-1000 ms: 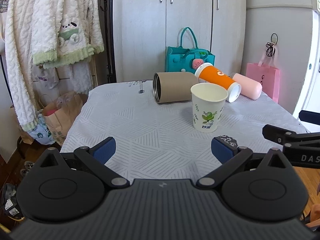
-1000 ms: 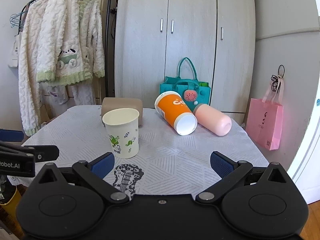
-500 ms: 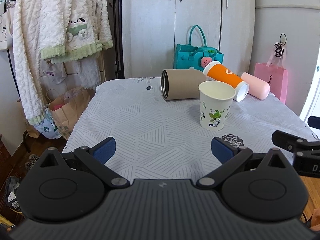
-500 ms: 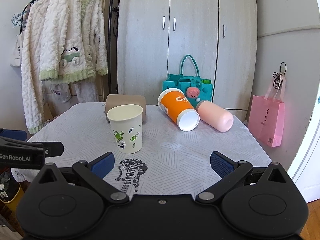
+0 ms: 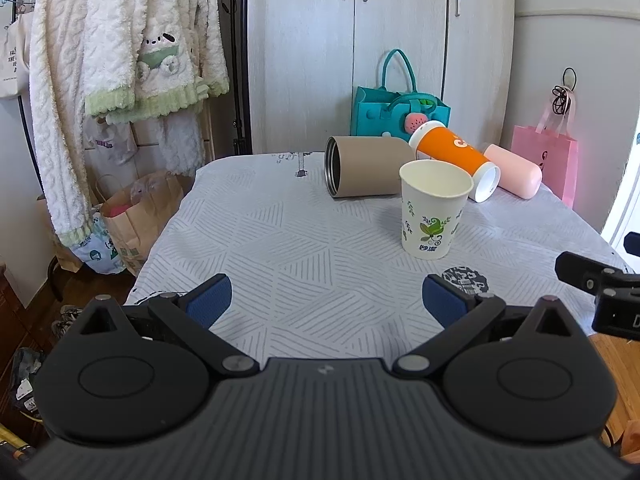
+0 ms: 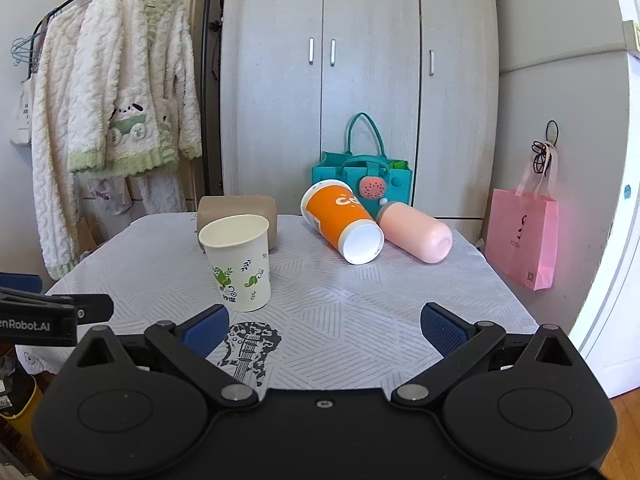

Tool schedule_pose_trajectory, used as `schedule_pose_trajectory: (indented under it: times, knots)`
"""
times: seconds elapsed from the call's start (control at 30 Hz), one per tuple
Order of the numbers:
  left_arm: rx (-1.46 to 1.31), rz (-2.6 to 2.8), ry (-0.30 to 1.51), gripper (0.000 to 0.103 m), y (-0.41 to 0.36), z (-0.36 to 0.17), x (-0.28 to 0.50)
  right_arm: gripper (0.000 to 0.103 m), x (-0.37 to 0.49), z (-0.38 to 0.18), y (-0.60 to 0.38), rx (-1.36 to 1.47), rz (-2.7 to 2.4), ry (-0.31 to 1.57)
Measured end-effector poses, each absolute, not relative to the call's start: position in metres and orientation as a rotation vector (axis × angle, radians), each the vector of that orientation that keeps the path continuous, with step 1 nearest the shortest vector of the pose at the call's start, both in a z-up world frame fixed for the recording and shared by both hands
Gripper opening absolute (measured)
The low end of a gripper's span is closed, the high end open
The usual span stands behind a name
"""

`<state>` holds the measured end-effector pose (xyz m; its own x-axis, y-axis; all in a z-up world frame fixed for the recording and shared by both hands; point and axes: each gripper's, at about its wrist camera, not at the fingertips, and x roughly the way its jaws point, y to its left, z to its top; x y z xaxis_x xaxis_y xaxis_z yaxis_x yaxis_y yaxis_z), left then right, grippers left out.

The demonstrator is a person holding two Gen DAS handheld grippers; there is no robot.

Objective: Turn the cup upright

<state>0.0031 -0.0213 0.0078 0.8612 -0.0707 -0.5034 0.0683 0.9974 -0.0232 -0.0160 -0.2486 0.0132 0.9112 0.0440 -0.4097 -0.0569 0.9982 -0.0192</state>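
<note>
The paper cup (image 5: 434, 210) stands upright on the surface (image 5: 280, 240), ahead of both grippers, left (image 5: 326, 300) and right (image 6: 324, 322), whose jaws are spread wide, empty.

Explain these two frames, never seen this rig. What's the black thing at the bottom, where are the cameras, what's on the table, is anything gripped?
No robot arm: a person carries two handheld grippers, each with a fisheye camera looking along its fingers. The black shape is the gripper body. One view shows the left gripper, the other the right gripper; both are open and hold nothing. On the table a white paper cup stands upright. A tan cup, an orange cup and a pink cup lie on their sides.
</note>
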Motion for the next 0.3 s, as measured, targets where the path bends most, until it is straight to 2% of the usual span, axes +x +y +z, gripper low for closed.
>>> schedule_pose_trajectory:
  times: [0.3]
  knots:
    - [-0.049, -0.112, 0.572, 0.103, -0.0183, 0.0035, 0.0069, 0.103, -0.0154, 0.0118, -0.2499, -0.022, 0.044, 0.426]
